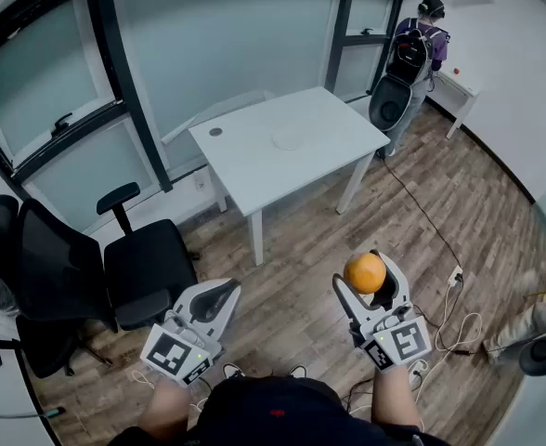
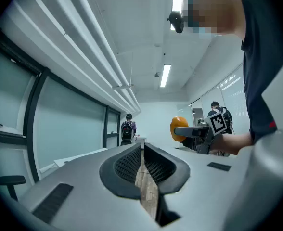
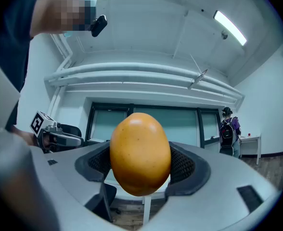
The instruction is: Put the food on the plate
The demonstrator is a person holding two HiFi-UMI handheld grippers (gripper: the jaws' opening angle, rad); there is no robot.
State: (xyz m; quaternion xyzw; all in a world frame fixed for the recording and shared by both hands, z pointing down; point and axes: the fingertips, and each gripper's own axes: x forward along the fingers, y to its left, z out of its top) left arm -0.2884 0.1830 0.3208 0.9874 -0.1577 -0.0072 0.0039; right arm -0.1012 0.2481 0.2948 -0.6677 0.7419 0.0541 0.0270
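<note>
An orange fruit [image 1: 365,272] sits clamped between the jaws of my right gripper [image 1: 373,284], held up over the wood floor. In the right gripper view the orange [image 3: 140,153] fills the middle, with the black pads [image 3: 182,165] pressed on both its sides. My left gripper [image 1: 221,295] hangs at the lower left, shut with nothing in it; its pads [image 2: 127,163] nearly meet. A pale round plate [image 1: 289,138] lies on the white table [image 1: 254,170] further ahead. From the left gripper view the orange [image 2: 177,128] shows off to the right.
A black office chair [image 1: 115,268] stands to the left, by the windows. A person with a backpack [image 1: 412,49] stands beyond the table, near a small white desk [image 1: 461,86]. Cables and a power strip [image 1: 454,277] lie on the floor at the right.
</note>
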